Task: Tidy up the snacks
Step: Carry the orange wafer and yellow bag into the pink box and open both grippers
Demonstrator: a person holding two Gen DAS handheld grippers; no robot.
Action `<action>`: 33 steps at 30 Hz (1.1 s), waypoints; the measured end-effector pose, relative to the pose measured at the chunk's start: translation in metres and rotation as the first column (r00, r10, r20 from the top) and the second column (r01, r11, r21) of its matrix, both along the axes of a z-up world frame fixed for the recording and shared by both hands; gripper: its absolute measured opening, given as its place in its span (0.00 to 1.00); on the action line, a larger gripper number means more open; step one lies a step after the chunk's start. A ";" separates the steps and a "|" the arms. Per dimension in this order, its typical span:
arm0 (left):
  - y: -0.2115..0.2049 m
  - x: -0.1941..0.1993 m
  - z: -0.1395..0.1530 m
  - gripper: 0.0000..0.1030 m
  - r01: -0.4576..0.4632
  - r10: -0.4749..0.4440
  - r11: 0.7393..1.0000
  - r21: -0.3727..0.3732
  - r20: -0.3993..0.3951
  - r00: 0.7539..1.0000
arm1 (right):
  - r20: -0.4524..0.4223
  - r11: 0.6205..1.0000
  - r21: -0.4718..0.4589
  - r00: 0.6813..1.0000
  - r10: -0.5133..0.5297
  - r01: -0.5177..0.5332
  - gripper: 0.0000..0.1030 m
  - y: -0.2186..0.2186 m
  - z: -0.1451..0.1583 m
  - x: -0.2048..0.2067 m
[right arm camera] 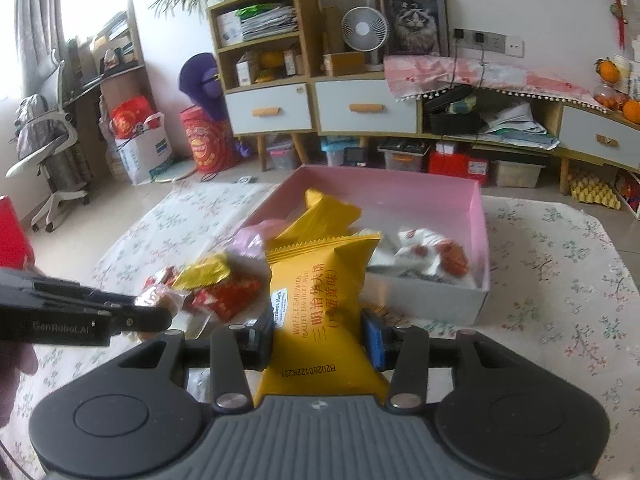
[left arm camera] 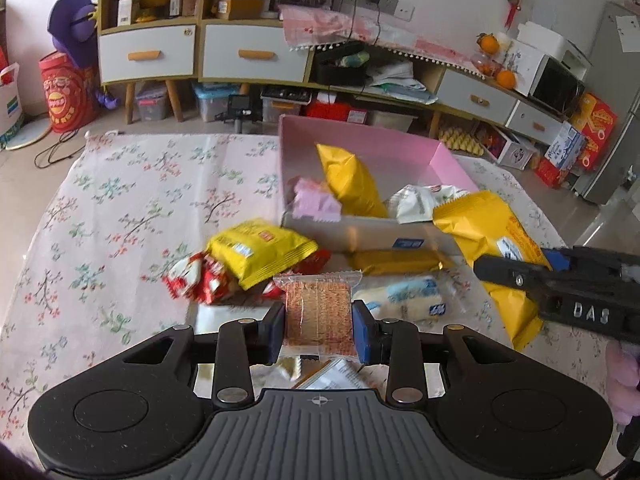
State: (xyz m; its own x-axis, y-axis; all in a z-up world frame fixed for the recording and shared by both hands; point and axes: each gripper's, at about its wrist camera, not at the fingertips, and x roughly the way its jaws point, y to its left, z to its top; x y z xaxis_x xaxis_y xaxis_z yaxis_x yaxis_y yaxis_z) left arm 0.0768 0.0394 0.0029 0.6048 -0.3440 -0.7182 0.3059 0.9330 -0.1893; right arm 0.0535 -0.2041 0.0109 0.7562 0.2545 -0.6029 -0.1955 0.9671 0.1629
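Snacks: loose packets lie at centre of the left wrist view on the floral desk, just in front of the pink box, which already holds a few.
Left gripper: clamped on a clear-wrapped brown cracker, low centre.
Right gripper: clamped on a yellow waffle sandwich pack, low centre.
Collision risk: your two grippers sit near each other by the box front; moving both in together could knock them.
Crush risk: squeezing harder may break the cracker.
Slip risk: the glossy pack could slide out if you tilt it.
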 end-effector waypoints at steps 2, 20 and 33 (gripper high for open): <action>-0.008 0.002 0.002 0.31 0.015 -0.015 1.000 0.007 0.009 1.000 | 0.005 1.000 0.013 1.000 -0.018 0.018 0.30 -0.007 0.003 0.005; -0.075 0.042 0.005 0.31 0.059 -0.059 0.998 -0.010 0.038 0.998 | 0.007 0.987 0.084 0.991 -0.136 0.135 0.30 -0.068 0.006 0.051; -0.114 0.099 -0.001 0.31 0.028 -0.030 0.999 0.035 0.064 0.998 | -0.023 0.968 0.184 0.985 -0.172 0.173 0.30 -0.087 -0.009 0.088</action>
